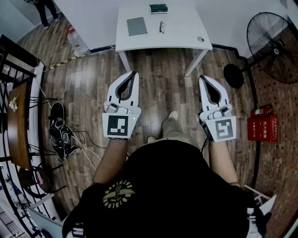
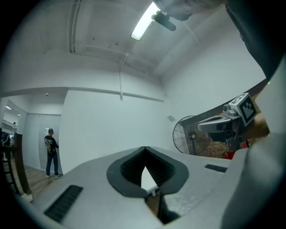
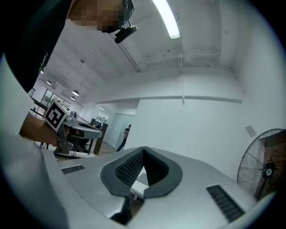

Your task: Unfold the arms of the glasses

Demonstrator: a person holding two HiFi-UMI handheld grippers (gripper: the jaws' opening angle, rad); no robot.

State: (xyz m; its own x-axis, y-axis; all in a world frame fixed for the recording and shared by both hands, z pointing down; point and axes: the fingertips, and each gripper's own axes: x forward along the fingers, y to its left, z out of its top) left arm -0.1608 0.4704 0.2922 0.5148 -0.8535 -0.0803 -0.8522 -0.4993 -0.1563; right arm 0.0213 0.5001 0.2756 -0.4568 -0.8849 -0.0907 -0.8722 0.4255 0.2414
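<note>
The glasses (image 1: 161,26) lie folded on the white table (image 1: 181,32) far ahead of me, between a grey notebook (image 1: 137,26) and the table's right part. A green box (image 1: 158,8) sits at the table's back edge. My left gripper (image 1: 135,73) and right gripper (image 1: 202,77) are held level over the wooden floor, well short of the table. Both are shut with nothing between the jaws. In the left gripper view the left gripper's (image 2: 145,148) tips meet. In the right gripper view the right gripper's (image 3: 143,149) tips meet too, with the table showing small behind them.
A standing fan (image 1: 272,46) and a red box (image 1: 262,124) are at the right. A water bottle (image 1: 77,42) stands left of the table. A dark wooden table (image 1: 18,125), shoes and cables (image 1: 60,130) lie at the left. A person (image 1: 45,11) stands far back left.
</note>
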